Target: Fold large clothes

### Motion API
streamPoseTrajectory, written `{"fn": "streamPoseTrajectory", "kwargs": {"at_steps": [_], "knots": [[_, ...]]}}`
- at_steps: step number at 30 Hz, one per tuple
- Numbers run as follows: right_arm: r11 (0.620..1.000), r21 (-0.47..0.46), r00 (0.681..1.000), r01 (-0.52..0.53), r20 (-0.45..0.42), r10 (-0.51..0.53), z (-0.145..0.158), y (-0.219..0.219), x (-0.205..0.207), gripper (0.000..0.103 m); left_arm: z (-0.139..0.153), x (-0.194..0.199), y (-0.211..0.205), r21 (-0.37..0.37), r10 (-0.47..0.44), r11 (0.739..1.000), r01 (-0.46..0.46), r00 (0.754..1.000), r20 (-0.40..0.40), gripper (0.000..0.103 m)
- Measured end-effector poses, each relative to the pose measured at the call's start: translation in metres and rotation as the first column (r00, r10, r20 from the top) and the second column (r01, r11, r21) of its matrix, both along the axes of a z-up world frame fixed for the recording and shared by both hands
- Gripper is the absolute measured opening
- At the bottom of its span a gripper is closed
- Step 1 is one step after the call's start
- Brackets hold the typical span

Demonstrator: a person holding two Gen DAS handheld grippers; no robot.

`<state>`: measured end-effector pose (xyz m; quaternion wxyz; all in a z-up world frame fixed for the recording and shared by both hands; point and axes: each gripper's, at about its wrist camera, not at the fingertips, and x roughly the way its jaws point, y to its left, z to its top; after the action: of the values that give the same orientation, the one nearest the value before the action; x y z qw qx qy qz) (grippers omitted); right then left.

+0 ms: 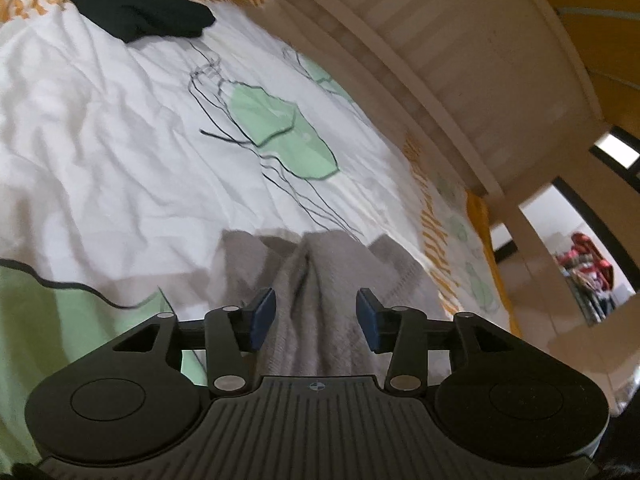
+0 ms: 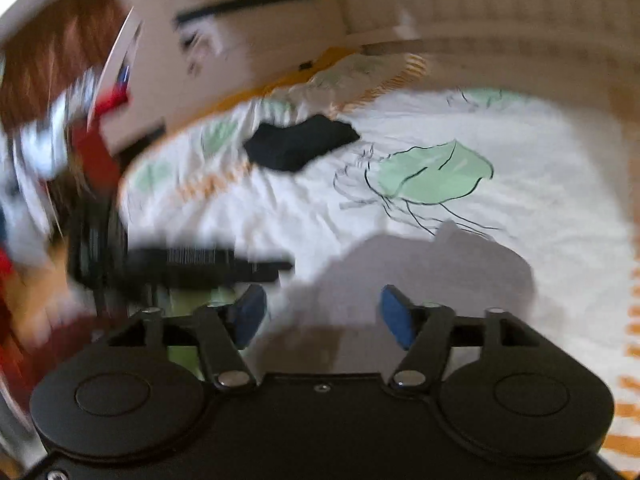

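A leaf-printed bedspread (image 1: 120,128) covers the bed beside a pale slatted bedframe (image 1: 460,48).

Grey garment (image 1: 320,276) soft knit cloth, slightly fuzzy, matt; black garment (image 1: 136,4) matt cloth; bedsheet (image 1: 100,140) thin creased cotton-like fabric, printed green and orange; left gripper (image 1: 316,316) matt black plastic body, ribbed top, shiny metal pivot pins, blue rubbery matt pads (image 1: 264,312); headboard (image 1: 460,60) smooth pale wood

Right view motion-blurred; clutter (image 2: 60,168) at left unreadable.
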<state>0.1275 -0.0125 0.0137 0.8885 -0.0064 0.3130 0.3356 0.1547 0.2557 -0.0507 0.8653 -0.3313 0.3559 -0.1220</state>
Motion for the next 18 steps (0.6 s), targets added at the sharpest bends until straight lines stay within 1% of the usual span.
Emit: {"fn": "streamPoseTrajectory", "kwargs": {"at_steps": [3,4,6,8,9,11,12,14,15,16,17,18], "knots": [[0.987,-0.153,0.992,-0.046,0.11,0.063,-0.02,0.017,-0.039,0.085,0.004,-0.001,-0.004,0.0,-0.023,1.0,0.023,1.0,-0.014,0.046],[0.977,-0.2,0.986,-0.067,0.138,0.096,-0.027,0.024,-0.051,0.089,0.005,-0.001,-0.005,0.003,-0.028,1.0,0.028,0.999,-0.018,0.048],[0.945,-0.312,0.963,-0.096,0.209,0.167,-0.043,0.042,-0.072,0.096,0.009,-0.003,-0.007,0.013,-0.042,0.999,0.042,0.999,-0.022,0.052],[0.909,-0.402,0.931,-0.112,0.278,0.238,-0.057,0.059,-0.091,0.096,0.012,-0.008,-0.01,0.021,-0.061,0.998,0.062,0.998,-0.027,0.057],[0.894,-0.433,0.917,-0.114,0.301,0.263,-0.062,0.065,-0.097,0.096,0.012,-0.009,-0.011,0.023,-0.072,0.997,0.073,0.997,-0.033,0.058],[0.878,-0.464,0.904,-0.116,0.317,0.287,-0.068,0.073,-0.099,0.095,0.011,-0.012,-0.013,0.02,-0.092,0.995,0.093,0.994,-0.054,0.065],[0.874,-0.474,0.903,-0.108,0.322,0.286,-0.072,0.076,-0.097,0.094,0.01,-0.012,-0.014,0.019,-0.103,0.994,0.104,0.992,-0.066,0.066],[0.867,-0.488,0.898,-0.097,0.334,0.288,-0.076,0.081,-0.089,0.087,0.008,-0.013,-0.018,0.022,-0.119,0.992,0.121,0.989,-0.084,0.066],[0.858,-0.508,0.891,-0.08,0.349,0.289,-0.079,0.084,-0.085,0.076,0.007,-0.013,-0.02,0.026,-0.128,0.991,0.131,0.987,-0.093,0.066],[0.845,-0.532,0.886,-0.061,0.361,0.291,-0.082,0.086,-0.081,0.07,0.006,-0.013,-0.022,0.026,-0.137,0.99,0.14,0.986,-0.099,0.066],[0.834,-0.549,0.882,-0.053,0.366,0.297,-0.083,0.086,-0.081,0.059,0.005,-0.012,-0.024,0.021,-0.149,0.988,0.152,0.983,-0.106,0.067],[0.839,-0.542,0.882,-0.049,0.371,0.291,-0.081,0.086,-0.077,0.038,0.005,-0.01,-0.025,0.012,-0.163,0.986,0.165,0.98,-0.114,0.067]]}}
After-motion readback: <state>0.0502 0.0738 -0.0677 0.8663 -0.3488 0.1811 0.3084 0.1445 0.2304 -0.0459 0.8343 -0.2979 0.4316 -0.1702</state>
